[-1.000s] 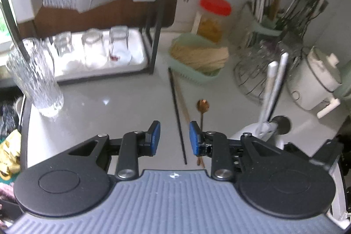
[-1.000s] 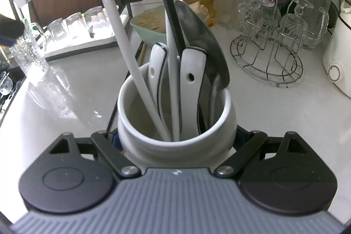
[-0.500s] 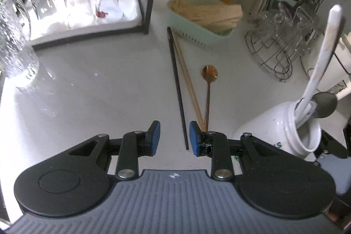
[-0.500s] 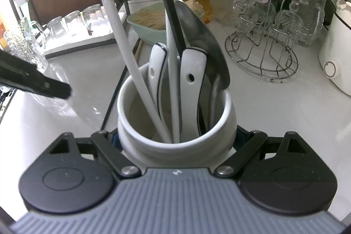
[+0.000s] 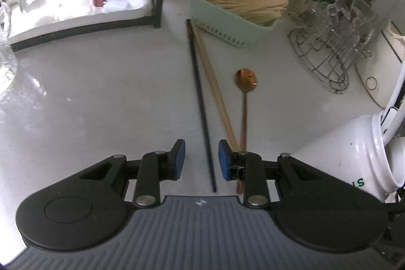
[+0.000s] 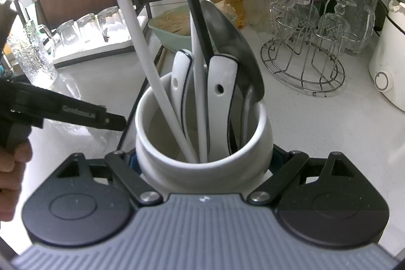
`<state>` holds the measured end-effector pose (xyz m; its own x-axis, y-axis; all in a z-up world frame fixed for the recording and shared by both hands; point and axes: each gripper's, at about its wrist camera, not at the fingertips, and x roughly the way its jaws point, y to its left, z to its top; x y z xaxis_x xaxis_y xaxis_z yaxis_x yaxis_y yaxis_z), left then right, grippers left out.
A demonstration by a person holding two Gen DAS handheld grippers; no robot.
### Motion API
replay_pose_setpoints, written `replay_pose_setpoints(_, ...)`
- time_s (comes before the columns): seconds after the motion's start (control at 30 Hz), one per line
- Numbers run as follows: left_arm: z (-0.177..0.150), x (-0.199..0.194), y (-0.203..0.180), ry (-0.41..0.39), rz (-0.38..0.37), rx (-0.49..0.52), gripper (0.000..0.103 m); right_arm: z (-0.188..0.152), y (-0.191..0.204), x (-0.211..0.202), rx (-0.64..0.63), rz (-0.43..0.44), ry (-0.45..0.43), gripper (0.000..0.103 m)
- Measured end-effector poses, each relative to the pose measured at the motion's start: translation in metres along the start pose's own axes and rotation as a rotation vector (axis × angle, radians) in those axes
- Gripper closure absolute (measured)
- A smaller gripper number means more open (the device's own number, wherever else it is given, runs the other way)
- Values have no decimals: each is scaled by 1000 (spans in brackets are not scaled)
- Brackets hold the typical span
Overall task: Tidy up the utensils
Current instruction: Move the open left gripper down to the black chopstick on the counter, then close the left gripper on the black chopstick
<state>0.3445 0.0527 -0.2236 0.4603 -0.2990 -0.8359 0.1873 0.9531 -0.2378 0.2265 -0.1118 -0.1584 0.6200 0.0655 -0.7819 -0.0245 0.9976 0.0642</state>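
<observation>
Lowered toward the counter, the left gripper stood unclenched, the black chopstick lying untouched between its jaws. Only the right wrist view showed the right gripper clamping the white utensil crock.

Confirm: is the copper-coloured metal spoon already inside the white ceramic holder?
No, the copper-coloured metal spoon lies flat on the counter, outside the white ceramic holder.

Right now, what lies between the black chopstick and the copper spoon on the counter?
A wooden chopstick lies between the black chopstick and the copper spoon, in the left wrist view.
</observation>
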Motion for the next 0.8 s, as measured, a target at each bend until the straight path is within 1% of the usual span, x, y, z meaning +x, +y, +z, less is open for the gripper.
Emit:
replay_pose_setpoints(0.07,-1,2,-3,-7,9,12,72,0,0,0,0,0,-1,11)
replay_pose_setpoints(0.13,-2,4,-5,-24,43,10,78,0,0,0,-2,1,1,11)
replay_pose_setpoints(0.17,-2,4,-6,-29,62,7,79,0,0,0,-5,2,1,11)
replay_pose_setpoints(0.3,-4,5,-9,-24,57,17,83,0,0,-1,-10,11,5,11)
replay_pose_setpoints(0.37,-6,5,-12,-27,66,30,87,-1,0,0,-13,12,5,11)
replay_pose_setpoints(0.4,-8,5,-13,-28,71,30,93,0,0,0,-13,11,6,11)
replay_pose_setpoints(0.43,-9,5,-14,-25,71,30,96,0,0,0,-13,11,7,11)
replay_pose_setpoints(0.5,-10,5,-15,-17,69,26,98,0,0,0,-14,10,10,11)
replay_pose_setpoints(0.6,-13,0,-12,-20,68,8,99,1,0,0,-12,7,17,11)
replay_pose_setpoints(0.8,-18,-14,1,-15,82,16,99,2,1,0,-9,3,27,11)
